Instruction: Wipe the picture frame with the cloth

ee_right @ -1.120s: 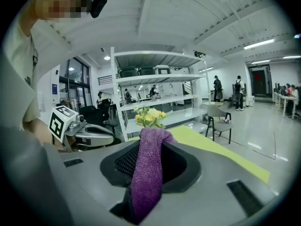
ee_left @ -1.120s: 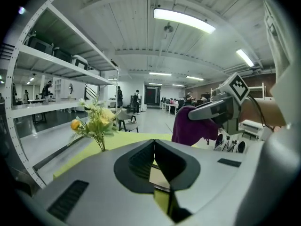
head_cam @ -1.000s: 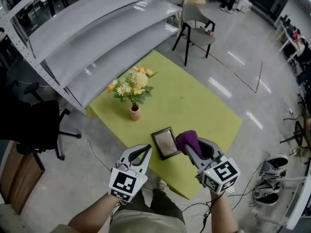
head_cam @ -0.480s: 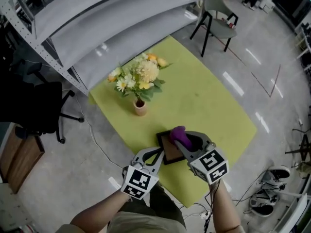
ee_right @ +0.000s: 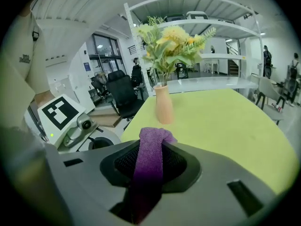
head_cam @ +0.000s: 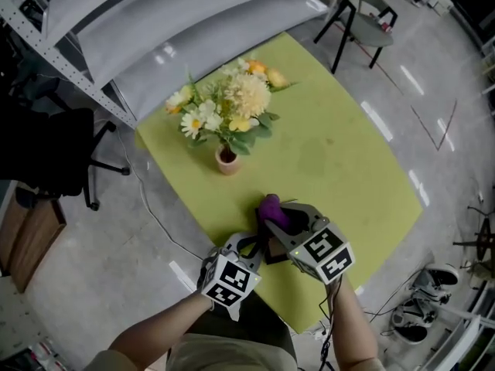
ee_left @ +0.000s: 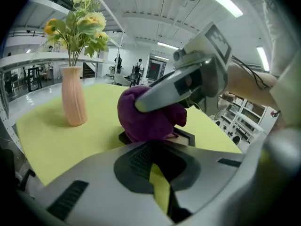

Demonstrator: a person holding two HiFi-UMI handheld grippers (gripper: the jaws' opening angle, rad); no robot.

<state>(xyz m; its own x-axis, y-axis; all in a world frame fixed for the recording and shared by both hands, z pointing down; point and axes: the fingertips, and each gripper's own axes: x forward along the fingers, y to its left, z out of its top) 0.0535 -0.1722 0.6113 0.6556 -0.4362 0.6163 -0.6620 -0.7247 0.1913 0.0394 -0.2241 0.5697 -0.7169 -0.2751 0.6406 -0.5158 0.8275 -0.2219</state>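
The dark picture frame (head_cam: 275, 252) lies flat near the front edge of the green table (head_cam: 340, 153), mostly hidden under both grippers. In the left gripper view its black border (ee_left: 190, 136) shows just past the jaws. My right gripper (head_cam: 277, 215) is shut on the purple cloth (head_cam: 271, 205). The bunched cloth (ee_left: 146, 117) rests on the frame, and a strip of cloth (ee_right: 150, 159) runs between the right jaws (ee_right: 153, 140). My left gripper (head_cam: 259, 243) sits at the frame's near left side, jaws together, nothing seen between them (ee_left: 153, 147).
A peach vase of yellow and white flowers (head_cam: 227, 161) stands on the table beyond the frame. Grey metal shelving (head_cam: 155, 22) runs along the table's far side. A chair (head_cam: 363, 6) stands beyond, an office chair (head_cam: 46, 153) at left, shoes (head_cam: 421, 308) on the floor at right.
Both grippers have moved forward and closed in over the frame. The cloth has come down onto the frame. The left gripper has drawn right, up against the frame's edge.
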